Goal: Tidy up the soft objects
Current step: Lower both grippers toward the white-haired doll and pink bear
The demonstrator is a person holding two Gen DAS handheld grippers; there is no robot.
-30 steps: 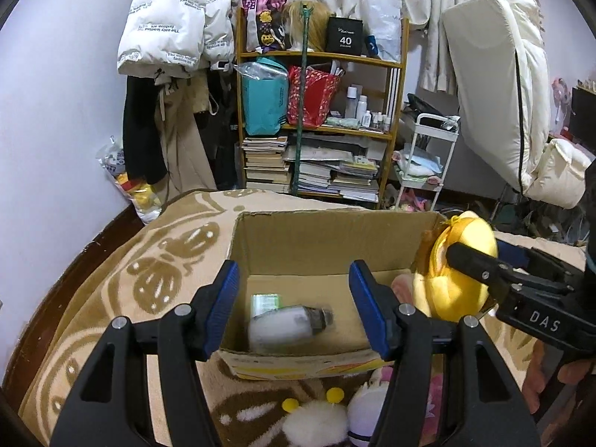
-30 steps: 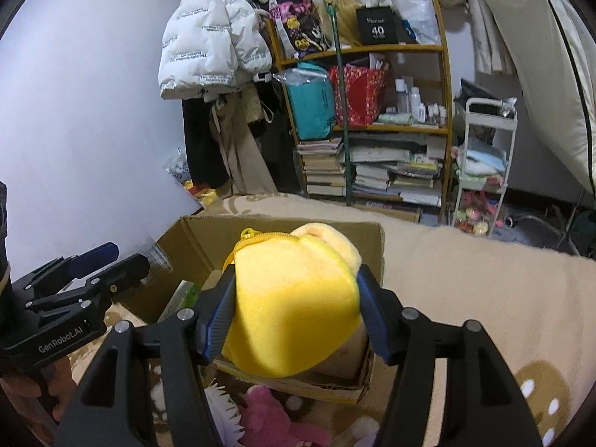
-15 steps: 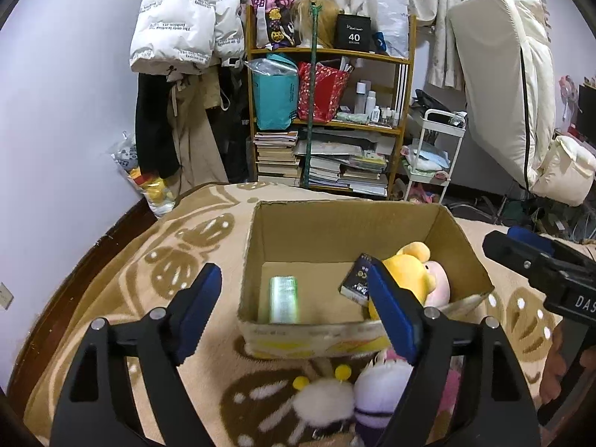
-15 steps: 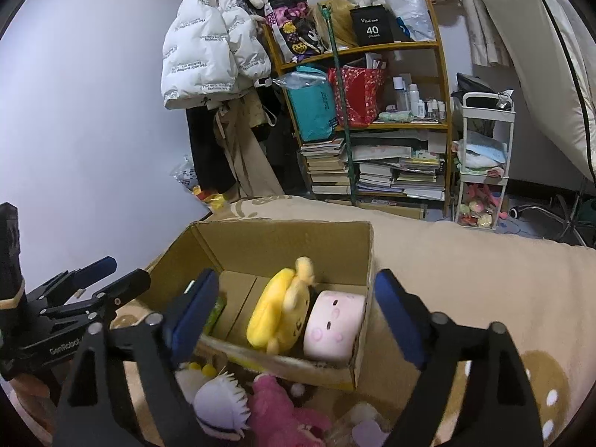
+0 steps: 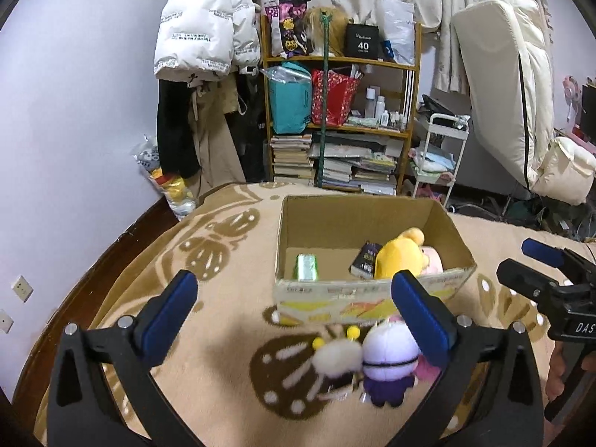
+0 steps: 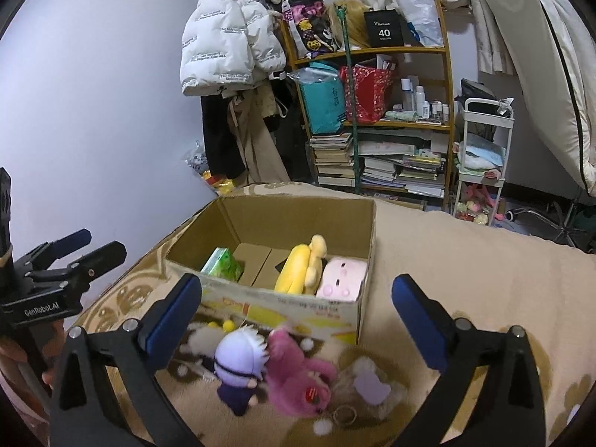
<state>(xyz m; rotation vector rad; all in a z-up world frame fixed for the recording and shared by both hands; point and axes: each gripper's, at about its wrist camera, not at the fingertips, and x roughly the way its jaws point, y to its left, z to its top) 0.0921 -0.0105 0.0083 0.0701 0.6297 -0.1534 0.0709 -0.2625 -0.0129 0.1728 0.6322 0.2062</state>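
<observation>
Released since earlier: yellow plush now lies in cardboard box.
Left gripper and right gripper fingers wide, empty; purple-haired doll outside.

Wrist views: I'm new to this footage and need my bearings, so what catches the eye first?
An open cardboard box sits mid-blanket with a yellow plush and a pink square plush inside at its right end. Just in front of it lie loose toys: a white-haired doll beside a magenta plush. Both the left gripper and right gripper hang above them, jaws wide and empty.
</observation>
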